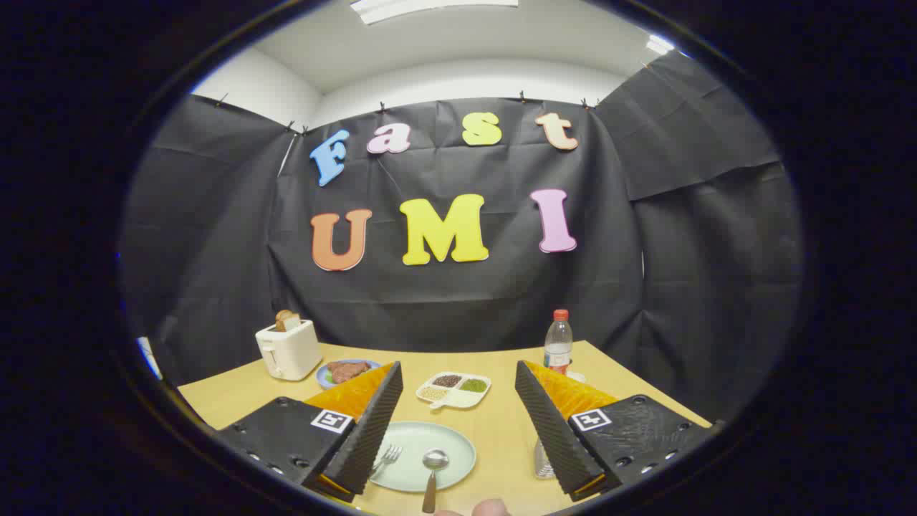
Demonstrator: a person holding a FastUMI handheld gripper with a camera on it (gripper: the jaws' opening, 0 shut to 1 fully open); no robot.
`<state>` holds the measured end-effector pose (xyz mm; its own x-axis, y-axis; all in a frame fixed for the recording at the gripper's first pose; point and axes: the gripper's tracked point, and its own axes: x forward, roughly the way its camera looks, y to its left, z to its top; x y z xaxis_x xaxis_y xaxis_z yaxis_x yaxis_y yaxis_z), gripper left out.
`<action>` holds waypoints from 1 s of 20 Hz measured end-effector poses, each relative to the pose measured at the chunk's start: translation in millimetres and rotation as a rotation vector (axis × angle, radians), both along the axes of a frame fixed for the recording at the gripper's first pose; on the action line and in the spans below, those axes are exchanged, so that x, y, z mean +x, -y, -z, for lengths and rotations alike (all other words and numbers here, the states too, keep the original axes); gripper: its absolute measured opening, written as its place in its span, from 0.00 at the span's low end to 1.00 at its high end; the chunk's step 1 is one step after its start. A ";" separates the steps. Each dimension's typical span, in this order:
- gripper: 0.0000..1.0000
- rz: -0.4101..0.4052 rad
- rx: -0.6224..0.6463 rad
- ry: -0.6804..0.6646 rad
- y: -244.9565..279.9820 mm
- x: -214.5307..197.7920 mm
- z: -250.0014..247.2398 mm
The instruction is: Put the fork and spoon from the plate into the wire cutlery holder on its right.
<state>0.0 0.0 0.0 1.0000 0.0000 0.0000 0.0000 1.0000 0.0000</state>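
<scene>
A pale green plate (430, 438) lies on the wooden table between my two fingers. On it rest a fork (387, 456), partly hidden behind the left finger, and a spoon (433, 466) whose handle points toward me. The wire cutlery holder (542, 461) peeks out beside the right finger, to the right of the plate, mostly hidden. My gripper (458, 387) hovers above the plate, open wide, with nothing between its fingers.
A white toaster (289, 349) with bread stands at the back left, a small blue plate of meat (348, 371) beside it. A divided white dish (454, 389) of grains lies beyond the plate. A red-capped bottle (557, 342) stands back right. Someone's fingertips (487, 509) show nearest me.
</scene>
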 end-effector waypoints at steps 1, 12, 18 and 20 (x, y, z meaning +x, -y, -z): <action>0.95 0.004 0.000 -0.005 -0.2 0.1 1.1; 0.95 0.017 -0.016 -0.017 -1.9 -1.3 6.9; 0.95 0.014 -0.031 -0.043 -2.7 -2.6 13.0; 0.95 0.013 -0.056 -0.044 -1.9 -5.5 11.4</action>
